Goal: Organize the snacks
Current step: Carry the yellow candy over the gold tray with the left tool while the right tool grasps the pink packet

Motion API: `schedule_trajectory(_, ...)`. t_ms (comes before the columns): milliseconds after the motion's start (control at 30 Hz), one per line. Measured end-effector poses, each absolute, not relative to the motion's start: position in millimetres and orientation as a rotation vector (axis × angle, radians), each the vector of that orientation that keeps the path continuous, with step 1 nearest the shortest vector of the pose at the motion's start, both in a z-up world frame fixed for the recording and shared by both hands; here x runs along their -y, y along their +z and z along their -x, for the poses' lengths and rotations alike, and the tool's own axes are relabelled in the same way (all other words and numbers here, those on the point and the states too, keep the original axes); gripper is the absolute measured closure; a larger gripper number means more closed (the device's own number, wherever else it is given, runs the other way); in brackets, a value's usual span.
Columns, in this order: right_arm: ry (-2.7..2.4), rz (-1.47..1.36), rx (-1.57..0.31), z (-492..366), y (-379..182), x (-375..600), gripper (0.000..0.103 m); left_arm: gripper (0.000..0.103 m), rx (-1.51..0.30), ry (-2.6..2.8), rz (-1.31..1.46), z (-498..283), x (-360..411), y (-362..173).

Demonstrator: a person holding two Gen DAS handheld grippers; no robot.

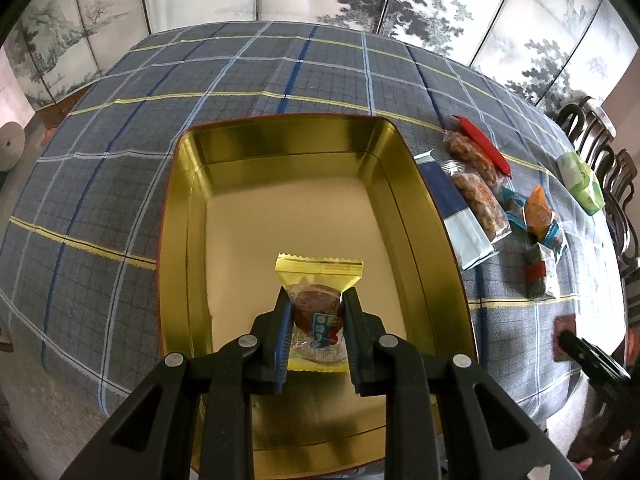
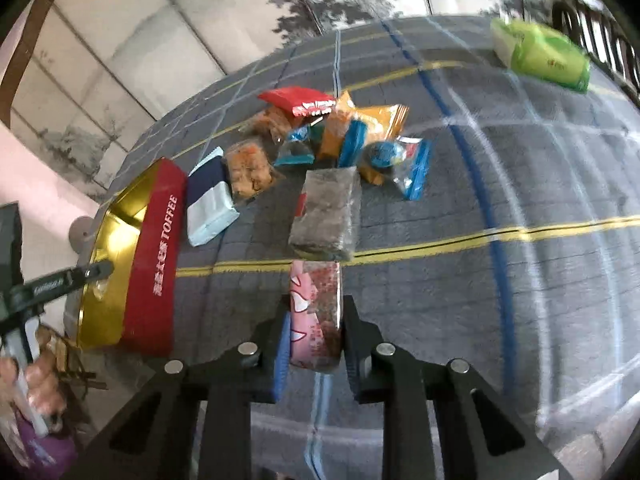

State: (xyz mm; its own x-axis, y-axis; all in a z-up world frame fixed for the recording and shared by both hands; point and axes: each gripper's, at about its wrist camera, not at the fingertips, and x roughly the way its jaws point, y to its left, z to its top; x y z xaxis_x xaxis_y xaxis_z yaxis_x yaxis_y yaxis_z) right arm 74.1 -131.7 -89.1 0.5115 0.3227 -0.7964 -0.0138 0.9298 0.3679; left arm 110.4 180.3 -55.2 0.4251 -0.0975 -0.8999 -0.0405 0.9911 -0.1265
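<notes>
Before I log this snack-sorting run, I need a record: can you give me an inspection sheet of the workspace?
Surface: plaid tablecloth.
Job's things: toffee tin, open, gold inside; yellow snack packet over it; pink snack packet.
Clutter: loose snack pile; grey packet; green pack.
Grippers: left claw shut on yellow packet; right claw shut on pink packet.
Cables: nothing seen.
Surroundings: painted screen; dark chairs.

tin: glossy gold metal | tablecloth: matt plaid cloth

Snack pile lies right of the tin, seemingly touching it.
</notes>
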Motion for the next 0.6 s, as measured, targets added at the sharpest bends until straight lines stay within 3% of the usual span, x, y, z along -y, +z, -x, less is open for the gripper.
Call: schedule_trajectory(600,0.342,-0.315,-0.933,-43.3,-31.8,114.7,0.08,0.082,-1.143,-0.007,0.116,-125.6,-180.3,-61.3)
